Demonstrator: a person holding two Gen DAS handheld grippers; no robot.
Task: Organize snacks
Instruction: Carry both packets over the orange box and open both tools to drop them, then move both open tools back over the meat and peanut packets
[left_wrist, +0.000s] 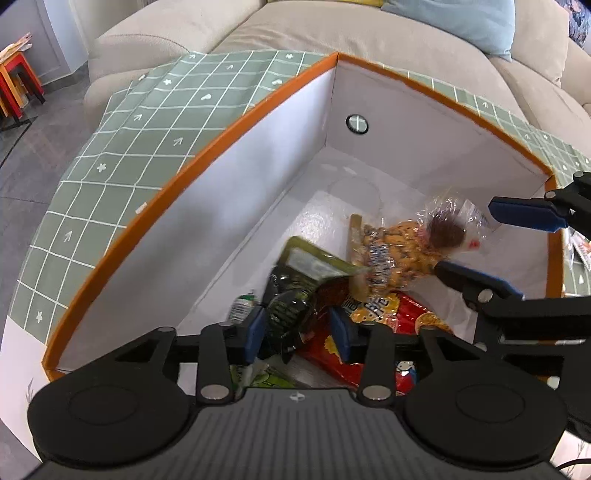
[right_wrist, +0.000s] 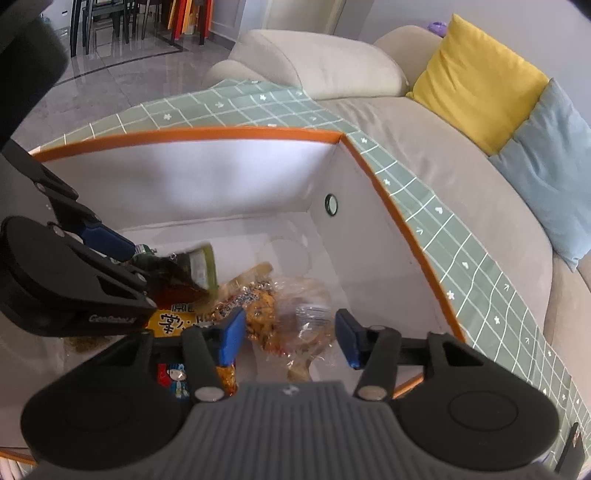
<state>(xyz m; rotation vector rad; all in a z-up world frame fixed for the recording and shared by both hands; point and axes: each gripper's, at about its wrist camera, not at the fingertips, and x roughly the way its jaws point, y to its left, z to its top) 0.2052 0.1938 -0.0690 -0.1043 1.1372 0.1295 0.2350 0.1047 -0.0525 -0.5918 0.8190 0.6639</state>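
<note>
Both grippers reach down into the box (left_wrist: 280, 122), where the snacks lie heaped on its floor, evidently so they stay gathered in one place. Left gripper (left_wrist: 297, 328) hangs low over the pile, fingers pinching a dark green packet (left_wrist: 291, 291), probably about to set it down or let it go. Right gripper (right_wrist: 290, 334) hovers spread wide above the clear bag (right_wrist: 295, 310) of orange snacks, holding nothing. A red packet (left_wrist: 373, 332) lies beneath.
</note>
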